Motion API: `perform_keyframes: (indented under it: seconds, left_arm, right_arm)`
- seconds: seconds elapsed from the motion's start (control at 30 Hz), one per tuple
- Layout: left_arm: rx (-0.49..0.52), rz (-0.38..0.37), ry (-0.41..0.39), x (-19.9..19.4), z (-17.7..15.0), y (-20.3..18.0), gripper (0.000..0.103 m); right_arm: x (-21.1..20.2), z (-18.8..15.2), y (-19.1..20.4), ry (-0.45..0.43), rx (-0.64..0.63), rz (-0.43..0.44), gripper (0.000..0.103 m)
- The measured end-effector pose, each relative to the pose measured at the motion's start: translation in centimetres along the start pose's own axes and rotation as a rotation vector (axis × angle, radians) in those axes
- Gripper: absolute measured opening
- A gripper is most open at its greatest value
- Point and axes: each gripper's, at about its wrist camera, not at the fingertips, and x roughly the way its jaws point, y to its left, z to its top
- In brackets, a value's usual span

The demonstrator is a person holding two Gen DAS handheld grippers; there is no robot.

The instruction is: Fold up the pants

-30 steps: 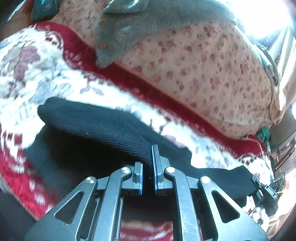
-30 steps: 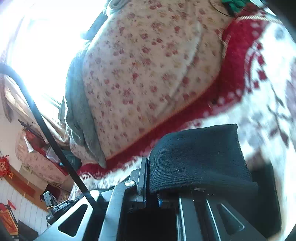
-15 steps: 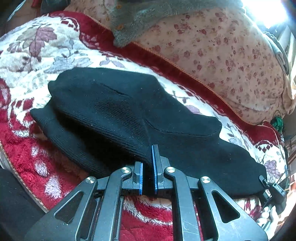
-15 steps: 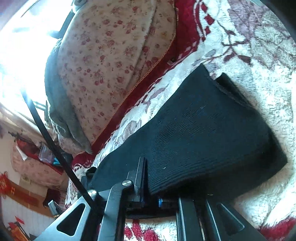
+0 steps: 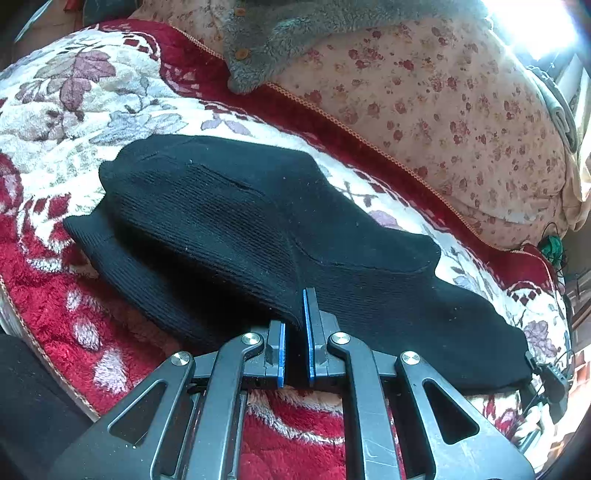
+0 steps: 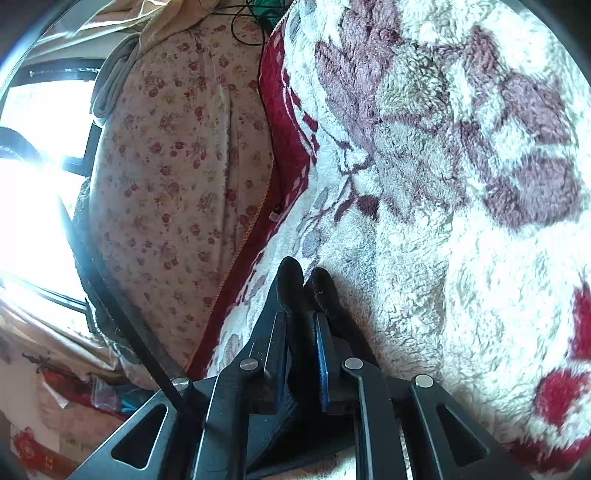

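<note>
Floral blanket [image 5: 92, 110] is seen bearing black pants [image 5: 258, 221], folded double. Left gripper [image 5: 295, 325] is clamped on their near edge; right gripper [image 6: 301, 332] is opening around fabric. Since earlier, pants were lowered flat.

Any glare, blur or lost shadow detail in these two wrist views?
Left wrist view: window glare blows out the top right corner; black pants keep their knit texture, sharp. Right wrist view: blown-out window at left; blanket sharp, strong fisheye bending; the pants fabric between the fingers is nearly featureless black.
</note>
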Motion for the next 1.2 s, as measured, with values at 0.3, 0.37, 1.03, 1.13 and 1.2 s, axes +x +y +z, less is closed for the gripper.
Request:
perform_keyframes:
  seconds: [0.3,0.37,1.03,1.13,1.2]
  left_arm:
    - [0.001,-0.010,-0.004,-0.6,0.1,0.3,0.007]
    - [-0.004,-0.009,0.003,-0.4,0.0,0.3,0.007]
    - [-0.091,0.015,-0.043,-3.1,0.1,4.0,0.017]
    - [-0.125,0.030,-0.070,-4.1,0.7,5.4,0.017]
    - [-0.152,0.035,-0.074,-4.4,1.2,6.4,0.019]
  right_arm:
    - [-1.1,-1.4,3.2,0.034,-0.168,0.007,0.006]
    - [-1.7,-1.6,3.5,0.034,-0.188,-0.005,0.005]
    - [-2.6,-1.8,6.5,0.009,-0.285,-0.293,0.019]
    - [-1.3,-3.5,9.4,0.058,-0.341,-0.199,0.019]
    - [0.5,-5.3,11.8,0.132,-0.403,-0.122,0.025]
